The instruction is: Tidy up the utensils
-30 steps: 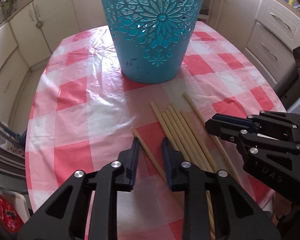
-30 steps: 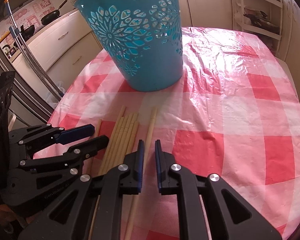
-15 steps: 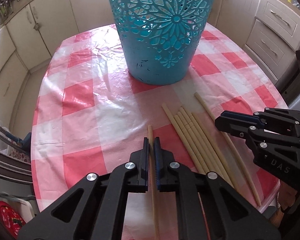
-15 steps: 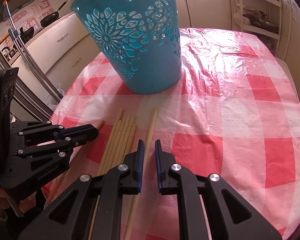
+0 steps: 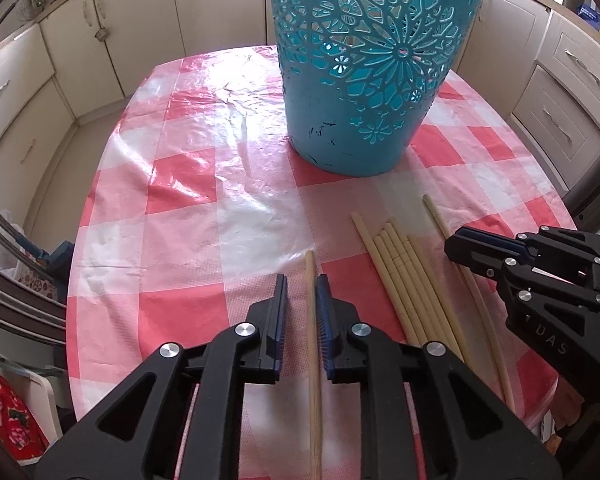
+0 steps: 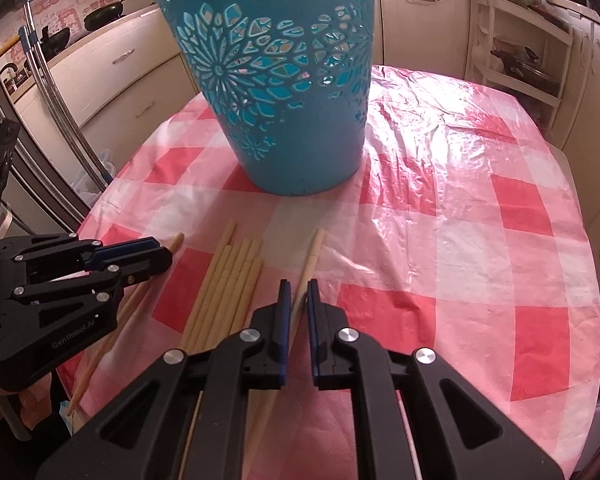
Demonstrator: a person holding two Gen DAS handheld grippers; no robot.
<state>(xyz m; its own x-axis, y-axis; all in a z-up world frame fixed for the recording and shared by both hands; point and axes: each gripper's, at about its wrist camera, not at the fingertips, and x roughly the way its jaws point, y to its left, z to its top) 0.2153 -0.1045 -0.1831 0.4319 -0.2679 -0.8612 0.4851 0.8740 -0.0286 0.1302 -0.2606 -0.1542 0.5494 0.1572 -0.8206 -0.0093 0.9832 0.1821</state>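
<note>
One chopstick, mine on the left: a single chopstick [image 5: 310, 280] lies flat on the checked tablecloth [image 5: 180, 240], its long axis running straight away from me toward the basket.
Left gripper: my left gripper [image 5: 301, 280] straddles that stick; the jaws are opening, the stick sits in the gap close to the right-side pad, with clear space on the other side.
Second chopstick: another loose chopstick [image 6: 314, 252] lies the same way under my right hand.
Right gripper: my right gripper [image 6: 296, 284] has its jaws almost together with that stick running between them; I cannot tell whether the pads pinch it.
Bundle: five or so chopsticks [image 5: 400, 280] lie side by side between my two grippers, untouched.
Basket: the blue cut-out basket [image 5: 364, 80] stands upright beyond all the tips, well apart; neither hand looks clearly nearer.
Basket contents: its mouth is out of view, so I cannot tell.
</note>
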